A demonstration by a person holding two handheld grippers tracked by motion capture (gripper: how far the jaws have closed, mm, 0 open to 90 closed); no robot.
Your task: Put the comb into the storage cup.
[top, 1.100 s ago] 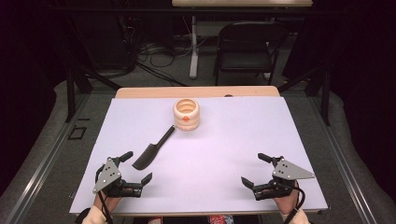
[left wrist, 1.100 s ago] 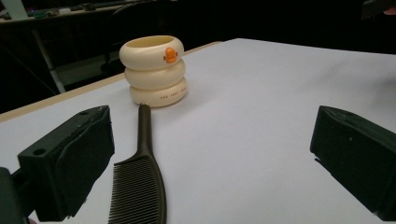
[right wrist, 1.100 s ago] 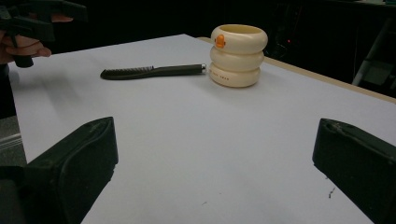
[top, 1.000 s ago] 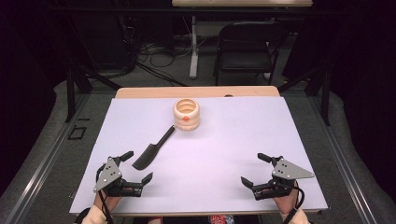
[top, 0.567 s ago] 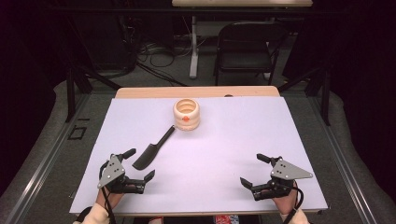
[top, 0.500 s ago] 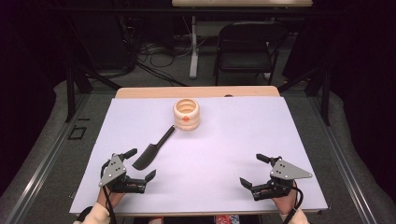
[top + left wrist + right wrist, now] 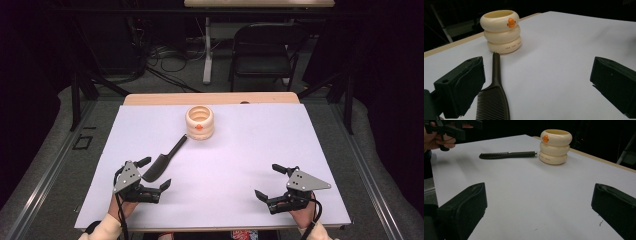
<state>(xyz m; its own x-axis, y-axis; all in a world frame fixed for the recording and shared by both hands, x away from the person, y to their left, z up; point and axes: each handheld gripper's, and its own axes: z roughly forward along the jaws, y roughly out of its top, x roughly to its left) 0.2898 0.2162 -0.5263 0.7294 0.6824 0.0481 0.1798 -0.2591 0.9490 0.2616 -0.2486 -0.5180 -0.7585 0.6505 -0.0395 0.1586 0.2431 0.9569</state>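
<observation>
At the left of the high view, the left tool (image 7: 154,173) sits low over the near part of the white worktop (image 7: 250,145), held in a hand (image 7: 120,207) that comes in from the bottom edge. Its jaws stand wide apart and hold nothing. The toothed end of a dark comb (image 7: 163,160) lies between them, flat on the worktop; in the left gripper view the comb (image 7: 494,100) is just beside the left-hand jaw, and whether it touches that jaw cannot be told.

The comb's thin handle runs away from the tool toward the far middle of the worktop. Its tip reaches the foot of a cream pen holder (image 7: 199,122) shaped like three stacked rings, with a small orange duck-bill mark on the top ring. In the left gripper view the pen holder (image 7: 500,31) stands upright, with the handle tip touching or nearly touching its base.

At the right, the right tool (image 7: 273,181) rests near the front edge, well apart from the comb and the pen holder. Its jaws are also spread wide and empty, with bare worktop between them.
</observation>
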